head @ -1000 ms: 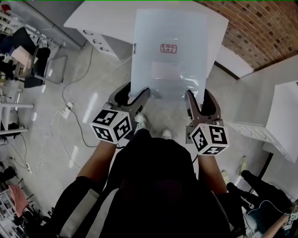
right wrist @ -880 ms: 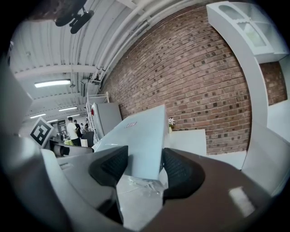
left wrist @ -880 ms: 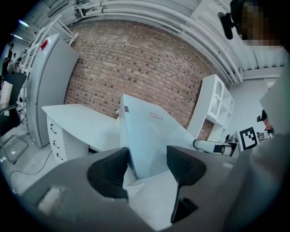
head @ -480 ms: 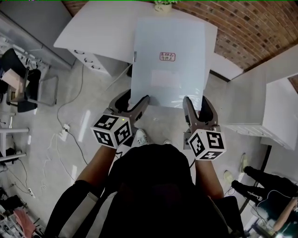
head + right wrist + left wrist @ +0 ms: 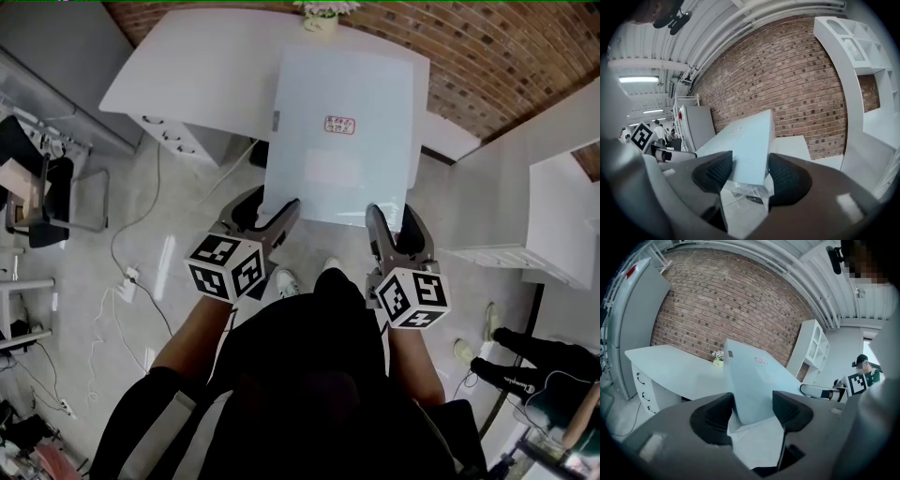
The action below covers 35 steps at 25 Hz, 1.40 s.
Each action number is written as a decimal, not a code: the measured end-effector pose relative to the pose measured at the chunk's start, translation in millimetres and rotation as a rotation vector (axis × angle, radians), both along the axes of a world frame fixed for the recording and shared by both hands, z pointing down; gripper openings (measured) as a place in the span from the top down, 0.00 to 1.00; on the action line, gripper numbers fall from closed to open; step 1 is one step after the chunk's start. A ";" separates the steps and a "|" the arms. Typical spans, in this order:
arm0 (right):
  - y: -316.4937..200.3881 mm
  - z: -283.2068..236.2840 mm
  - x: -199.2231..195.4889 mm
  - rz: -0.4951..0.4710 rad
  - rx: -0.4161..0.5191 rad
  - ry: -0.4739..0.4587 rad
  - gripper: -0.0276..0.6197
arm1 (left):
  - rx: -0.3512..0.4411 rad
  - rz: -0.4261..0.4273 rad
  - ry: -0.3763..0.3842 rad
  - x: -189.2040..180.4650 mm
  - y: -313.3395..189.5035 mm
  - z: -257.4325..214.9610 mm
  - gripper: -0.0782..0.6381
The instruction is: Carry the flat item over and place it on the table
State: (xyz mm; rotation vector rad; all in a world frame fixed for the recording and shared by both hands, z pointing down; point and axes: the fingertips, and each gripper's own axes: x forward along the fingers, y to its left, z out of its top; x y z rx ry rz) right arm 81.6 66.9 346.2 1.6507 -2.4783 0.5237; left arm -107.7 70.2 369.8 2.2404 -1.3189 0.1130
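Note:
A flat pale-blue box [image 5: 342,131] in clear plastic wrap, with a small red label on top, is held level in the air between both grippers. My left gripper [image 5: 270,208] is shut on its near left corner, and the flat box [image 5: 750,385] runs away between the jaws. My right gripper [image 5: 392,217] is shut on the near right corner of the flat box [image 5: 743,147]. The far half of the box hangs over the white table [image 5: 202,80], which stands against the brick wall.
A small potted plant [image 5: 321,15] sits at the table's far edge by the brick wall. White drawers [image 5: 167,139] sit under the table's left end. A white shelf unit [image 5: 553,202] stands at right. Cables [image 5: 127,281] trail on the floor at left, beside a chair [image 5: 47,202].
The person has walked forward with the box in both grippers. The table and brick wall have come closer, and the box now reaches further over the tabletop.

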 end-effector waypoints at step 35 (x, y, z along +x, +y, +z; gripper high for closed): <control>-209.7 78.1 45.7 -0.024 -0.215 -0.069 0.57 | -0.199 -0.022 -0.079 45.1 -199.7 60.3 0.49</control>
